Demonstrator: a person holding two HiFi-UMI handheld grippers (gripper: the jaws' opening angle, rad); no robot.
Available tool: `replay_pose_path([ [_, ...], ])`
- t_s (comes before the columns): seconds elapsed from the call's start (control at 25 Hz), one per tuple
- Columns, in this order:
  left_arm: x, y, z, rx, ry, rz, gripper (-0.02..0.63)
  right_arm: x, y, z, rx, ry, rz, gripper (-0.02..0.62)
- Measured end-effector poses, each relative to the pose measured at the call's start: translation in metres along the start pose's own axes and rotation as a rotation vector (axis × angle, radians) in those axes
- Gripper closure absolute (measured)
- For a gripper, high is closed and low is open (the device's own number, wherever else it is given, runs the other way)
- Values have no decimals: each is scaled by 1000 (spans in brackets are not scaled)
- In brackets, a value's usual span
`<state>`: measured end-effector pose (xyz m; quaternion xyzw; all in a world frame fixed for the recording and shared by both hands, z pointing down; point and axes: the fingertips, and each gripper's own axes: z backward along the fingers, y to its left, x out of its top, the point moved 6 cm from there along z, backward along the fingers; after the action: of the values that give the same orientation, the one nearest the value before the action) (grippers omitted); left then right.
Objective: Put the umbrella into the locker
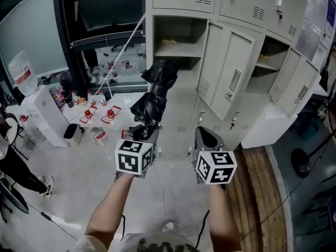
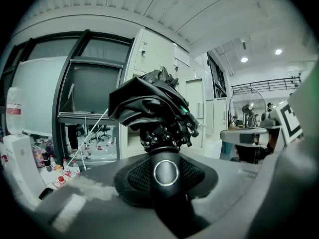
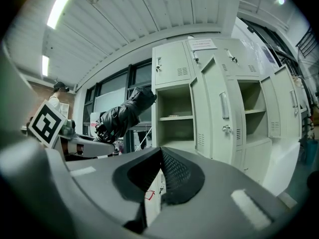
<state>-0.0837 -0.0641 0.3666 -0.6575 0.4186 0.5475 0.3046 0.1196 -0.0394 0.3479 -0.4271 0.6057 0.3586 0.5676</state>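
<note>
Across the back, a bank of pale lockers [image 1: 231, 4], several doors swung wide, and among them a tall open compartment [image 1: 181, 33] with a shelf across its middle. Left of the lockers, a dark window [image 1: 105, 7] in a black frame. Underneath everything, a pale floor [image 1: 79, 193], giving way to a strip of wooden boards [image 1: 257, 193] at the right, along the foot of the lockers. At the left, a white box-shaped unit [image 1: 44, 114] standing on the floor, with a big clear water jug [image 1: 21, 70] bearing a red label close by it. At the far left edge, a person's leg [image 1: 18, 169] in dark trousers. In the middle of the head view, a folded black umbrella [image 1: 155, 91], raised at a slant with its bunched cloth end high and its handle [image 2: 166, 172] low, in front of the open compartment but outside it. In the right gripper view, off to the left of that compartment, cloth tip near the locker's left edge. Clenched on the handle, the left gripper [image 1: 145, 132], one jaw on each side, the round ringed button facing its camera. Just beside it to the right and clear of the umbrella, the right gripper [image 1: 208, 136], jaws closed tip to tip on nothing. Smaller, on the floor: a clear water bottle [image 1: 98, 135] near the unit, and a thin pale cable [image 1: 164, 206] running down the middle.
</note>
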Motion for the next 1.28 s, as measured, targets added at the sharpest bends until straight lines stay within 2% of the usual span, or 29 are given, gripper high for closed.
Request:
replay_pose_path([
  [0.44,4,-13,-44,27,32,15,486,6,-42,-19,39,-9,0,604],
  [0.64,4,-13,-62,28,57,-6,486,8,-53,-29,44,-12,3,604],
  [0.96,-2,-7,-102,7,112,-36,486,13,-69,-53,37,-23,16,604],
  [1.28,-3,19,-159,-38,197,-76,486,23,-79,-100,21,-26,39,604],
])
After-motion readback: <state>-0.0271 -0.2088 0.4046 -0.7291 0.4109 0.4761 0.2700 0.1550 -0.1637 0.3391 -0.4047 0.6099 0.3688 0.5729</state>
